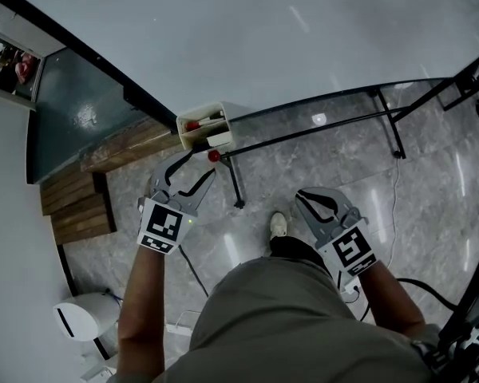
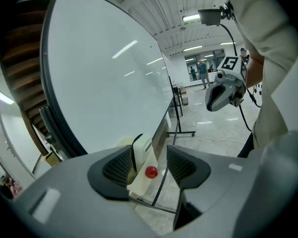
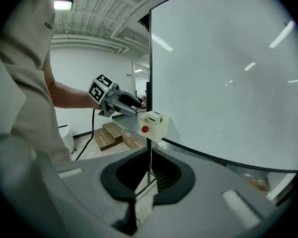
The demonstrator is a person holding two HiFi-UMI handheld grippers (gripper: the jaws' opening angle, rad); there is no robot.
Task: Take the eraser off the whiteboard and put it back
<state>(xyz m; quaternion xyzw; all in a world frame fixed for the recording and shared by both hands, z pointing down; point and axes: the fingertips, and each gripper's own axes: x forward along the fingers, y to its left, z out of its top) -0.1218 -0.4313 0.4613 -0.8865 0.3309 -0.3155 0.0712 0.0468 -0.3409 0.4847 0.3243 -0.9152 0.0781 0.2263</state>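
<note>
Left gripper (image 2: 150,166): jaws wide apart, nothing between the pads. Just past them we see the white holder (image 2: 140,184) fixed at the whiteboard (image 2: 104,73) edge, with a red knob (image 2: 151,172) on its front. The eraser (image 2: 141,150), a white block with a dark strip, stands inside the holder, untouched by either gripper. We judge it is either put back or not yet taken. Right gripper (image 3: 149,157): jaws together, empty, well to the side, probably to leave the left its room.
</note>
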